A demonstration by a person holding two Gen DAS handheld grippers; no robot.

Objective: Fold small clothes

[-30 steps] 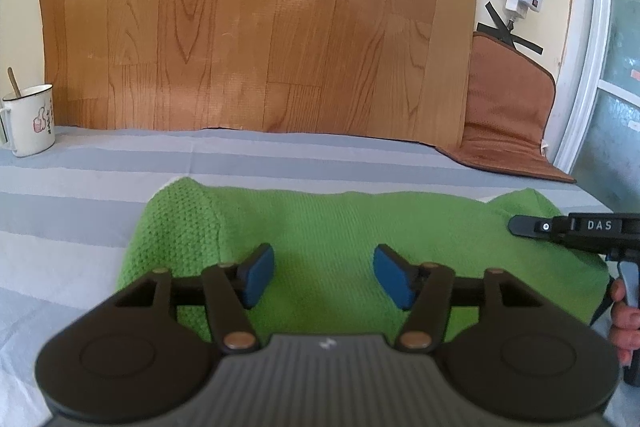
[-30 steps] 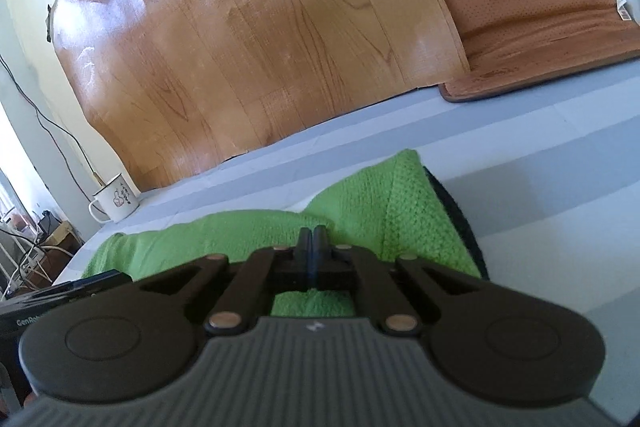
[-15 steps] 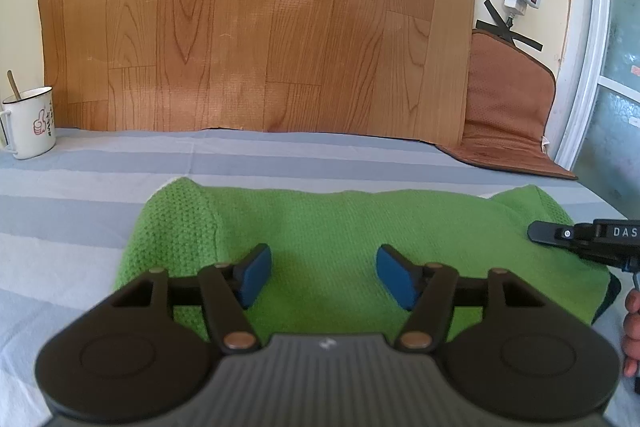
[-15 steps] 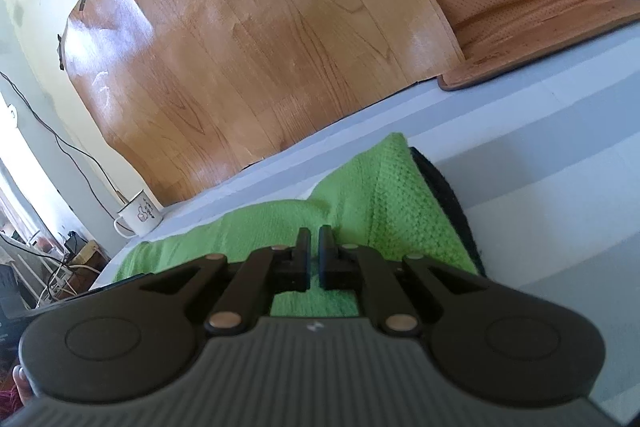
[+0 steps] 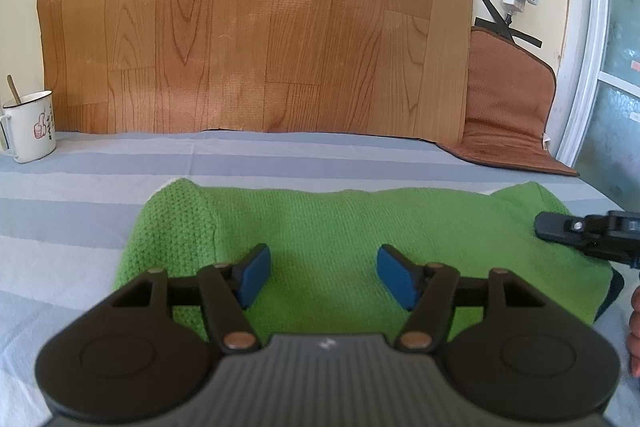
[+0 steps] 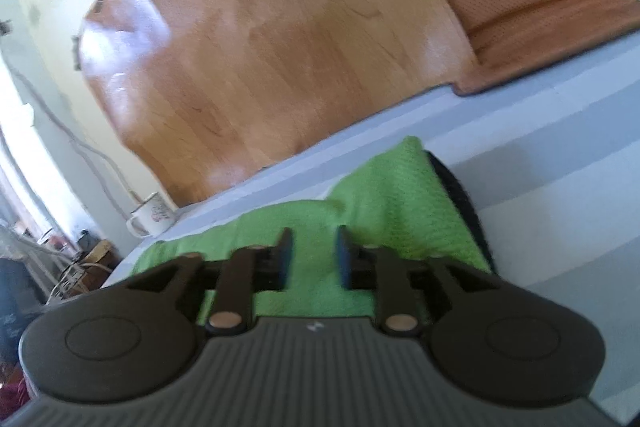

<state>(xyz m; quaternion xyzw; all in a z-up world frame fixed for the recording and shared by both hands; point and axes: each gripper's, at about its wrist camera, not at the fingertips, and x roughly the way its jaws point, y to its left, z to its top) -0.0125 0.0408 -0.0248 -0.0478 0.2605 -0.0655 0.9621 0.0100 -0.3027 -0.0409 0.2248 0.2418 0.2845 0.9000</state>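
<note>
The green cloth [image 5: 352,239] is laid folded on the striped bed [image 5: 80,211], near the mug [image 5: 30,127]. Both the left gripper [image 5: 322,277] and right gripper [image 6: 312,255] are held open above it, nothing gripped.

The garment [image 5: 360,223] lies across the bed [image 5: 80,195], its long side running left to right. Behind it a board [image 5: 256,27] leans on the wall, with a mug [image 5: 30,127] at its left and a cushion [image 5: 508,107] at its right.
</note>
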